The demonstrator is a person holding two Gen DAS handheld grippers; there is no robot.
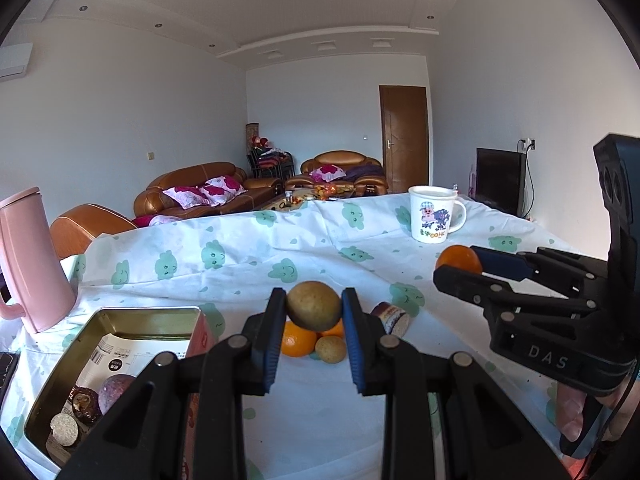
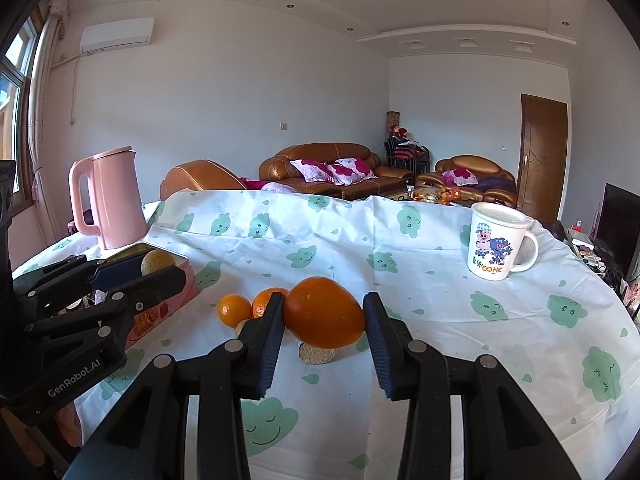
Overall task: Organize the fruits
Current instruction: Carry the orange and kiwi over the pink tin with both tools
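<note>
My left gripper (image 1: 314,306) is shut on a brown-green round fruit (image 1: 314,306) and holds it above the table, right of an open metal tin (image 1: 120,314). My right gripper (image 2: 324,312) is shut on a large orange (image 2: 324,312), held above the cloth. The right gripper also shows in the left wrist view (image 1: 460,266); the left gripper shows in the right wrist view (image 2: 160,268), over the tin (image 2: 188,280). Two small oranges (image 2: 234,310) and a small brown fruit (image 1: 331,349) lie on the cloth between the grippers. The tin holds a purple fruit (image 1: 116,392) and several snacks.
A pink kettle (image 2: 112,196) stands at the table's far left behind the tin. A white cartoon mug (image 2: 496,246) stands at the far right. A wrapped round snack (image 1: 392,318) lies on the cloth. Sofas and a door lie beyond the table.
</note>
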